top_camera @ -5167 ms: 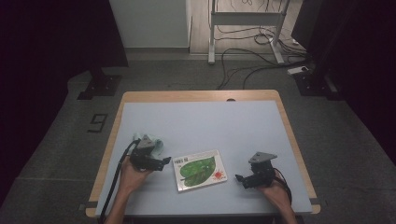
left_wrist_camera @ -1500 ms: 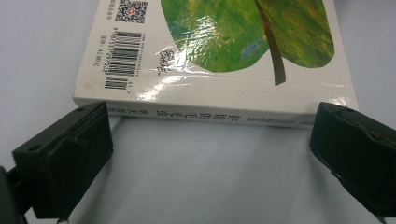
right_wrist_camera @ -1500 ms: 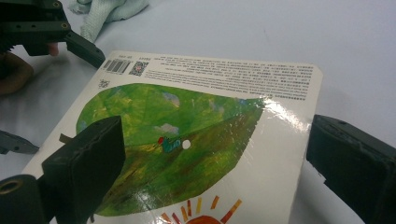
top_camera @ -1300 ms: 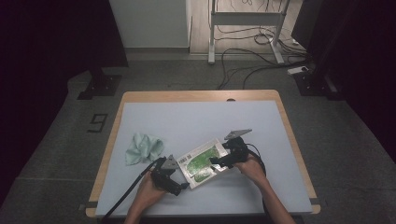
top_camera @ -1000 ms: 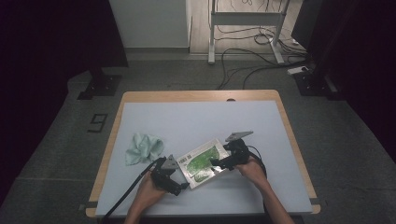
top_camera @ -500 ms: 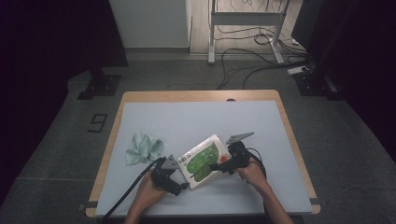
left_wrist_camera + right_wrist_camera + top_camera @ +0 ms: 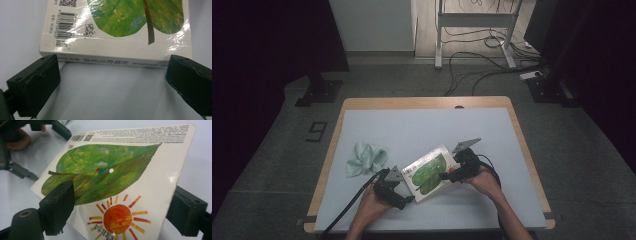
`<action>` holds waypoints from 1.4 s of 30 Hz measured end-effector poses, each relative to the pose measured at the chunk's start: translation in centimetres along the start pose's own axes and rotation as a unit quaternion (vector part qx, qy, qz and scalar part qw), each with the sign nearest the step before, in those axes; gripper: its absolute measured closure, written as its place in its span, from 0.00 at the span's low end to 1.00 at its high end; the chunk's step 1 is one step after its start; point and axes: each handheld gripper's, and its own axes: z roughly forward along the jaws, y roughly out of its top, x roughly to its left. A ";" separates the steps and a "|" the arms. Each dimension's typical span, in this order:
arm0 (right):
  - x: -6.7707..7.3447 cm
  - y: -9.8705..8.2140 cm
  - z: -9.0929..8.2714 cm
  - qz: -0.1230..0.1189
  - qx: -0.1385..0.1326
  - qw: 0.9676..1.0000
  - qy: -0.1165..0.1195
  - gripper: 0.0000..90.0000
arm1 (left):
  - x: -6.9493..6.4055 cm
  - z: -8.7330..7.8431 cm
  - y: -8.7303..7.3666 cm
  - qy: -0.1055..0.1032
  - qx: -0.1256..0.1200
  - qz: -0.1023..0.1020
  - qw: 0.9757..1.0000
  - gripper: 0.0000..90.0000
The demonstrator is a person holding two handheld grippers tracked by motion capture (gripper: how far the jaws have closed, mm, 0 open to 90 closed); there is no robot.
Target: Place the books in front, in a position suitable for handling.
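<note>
A picture book with a green leaf and an orange sun on its cover lies near the table's front edge. My right gripper holds its right edge. In the right gripper view one jaw lies on the cover and the other sits under the edge, so the right gripper is shut on the book. Its jaws have just been closing on it. My left gripper stands open at the book's left side. In the left gripper view its jaws straddle the white spine.
A crumpled pale green cloth lies free on the left of the light blue table top. The left gripper's cable runs off the front edge. Beyond the table are a dark floor, cables and a metal stand.
The book's right edge has come up and the book has turned a little in the right gripper. Several seconds ago the left gripper was at the cloth and the right gripper far right.
</note>
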 end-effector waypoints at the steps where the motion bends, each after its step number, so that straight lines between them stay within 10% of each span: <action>1: 0.0 0.1 0.0 -0.004 0.003 1.000 0.002 0.17 | 0.0 0.0 0.0 0.001 0.001 -0.001 1.000 0.00; 15: 0.3 -0.4 -1.3 -0.037 0.000 0.999 0.000 0.38 | 0.2 -0.4 -0.1 0.028 0.006 -0.020 0.999 0.00; 42: 1.3 -3.5 -3.1 -0.080 -0.018 0.997 -0.013 0.53 | 1.5 0.2 1.0 -0.029 -0.024 -0.062 0.997 0.00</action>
